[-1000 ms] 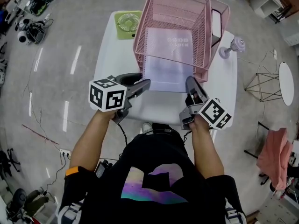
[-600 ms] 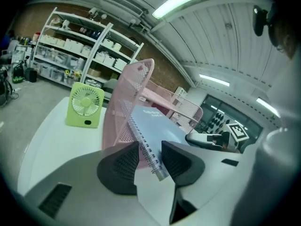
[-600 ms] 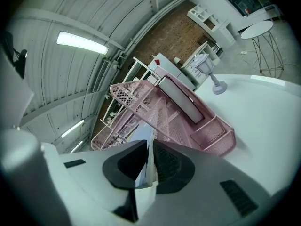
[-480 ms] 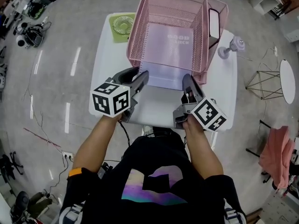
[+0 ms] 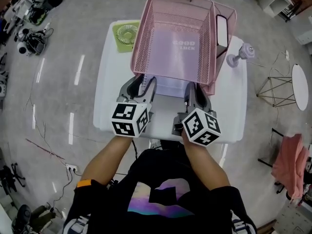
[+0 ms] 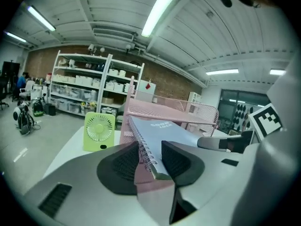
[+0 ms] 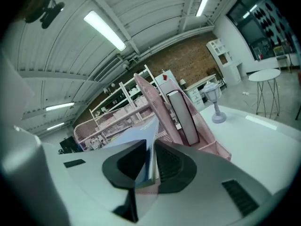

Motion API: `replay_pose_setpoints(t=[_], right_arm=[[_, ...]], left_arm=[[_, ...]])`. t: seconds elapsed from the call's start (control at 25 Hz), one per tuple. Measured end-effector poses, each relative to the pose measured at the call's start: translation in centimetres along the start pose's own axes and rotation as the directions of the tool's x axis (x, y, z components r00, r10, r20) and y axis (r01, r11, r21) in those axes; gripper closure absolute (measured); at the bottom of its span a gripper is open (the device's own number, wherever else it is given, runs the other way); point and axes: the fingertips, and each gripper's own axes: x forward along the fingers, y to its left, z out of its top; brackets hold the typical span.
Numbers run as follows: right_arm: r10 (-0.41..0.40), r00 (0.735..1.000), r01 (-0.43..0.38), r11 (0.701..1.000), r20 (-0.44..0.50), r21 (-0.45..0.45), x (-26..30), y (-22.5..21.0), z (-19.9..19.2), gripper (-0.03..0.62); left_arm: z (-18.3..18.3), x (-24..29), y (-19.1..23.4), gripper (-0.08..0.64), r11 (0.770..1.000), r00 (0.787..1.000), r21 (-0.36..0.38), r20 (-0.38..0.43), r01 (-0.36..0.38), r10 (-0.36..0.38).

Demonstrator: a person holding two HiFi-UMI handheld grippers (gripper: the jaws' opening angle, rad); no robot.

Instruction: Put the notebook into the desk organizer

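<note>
While both hand-held grippers hold its near corners, the notebook (image 5: 171, 57) lies tilted, its far part already inside the pink mesh desk organizer (image 5: 146, 33) and its near end jutting out over the desk (image 5: 109, 101). The left hand-held gripper (image 5: 139, 83) has just been closing, and its pads now sit against the wire spiral binding. The right hand-held gripper (image 5: 196, 90) is pinched tight on the plain edge opposite.

I'd judge the notebook light and thin, its covers likely to bow if held at one corner only, so a grip on two corners suits it. The spiral looks like the weaker hold: bumpy wire that could roll or slip between the pads. The flat cover just inside it would seat better.

Mesh walls close in on both sides, so it must slide straight. A flat grey slab (image 5: 223, 29) stands in the side pocket, apart from the notebook. A green fan (image 5: 126, 33) stands left of the organizer and a small lamp-like stand (image 5: 242, 51) to its right, neither in the path.
</note>
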Motion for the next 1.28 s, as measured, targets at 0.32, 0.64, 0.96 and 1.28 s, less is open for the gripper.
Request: replay_pose_setpoints(t=[0.32, 0.64, 0.96, 1.28], right_arm=[[-0.13, 0.989, 0.144, 0.957, 0.073, -0.253, 0.2, 0.7, 0.3, 0.528], [-0.157, 0.984, 0.176, 0.93, 0.084, -0.324, 0.1, 0.7, 0.4, 0.517], [-0.14, 0.988, 0.156, 0.93, 0.07, -0.332, -1.6, 0.6, -0.2, 0.46], [-0.11, 0.992, 0.128, 0.908, 0.068, -0.398, -4.1, 1.8, -1.3, 0.462]], left_arm=[[0.3, 0.6, -0.1, 0.413, 0.971, 0.988, 0.185, 0.052, -0.151, 0.143], [0.3, 0.7, -0.3, 0.402, 0.962, 0.988, 0.23, 0.078, -0.148, 0.134], [-0.1, -1.5, 0.1, 0.373, 0.946, 0.987, 0.285, 0.085, -0.152, 0.133], [-1.1, -3.8, -0.6, 0.371, 0.95, 0.991, 0.288, 0.086, -0.124, 0.104]])
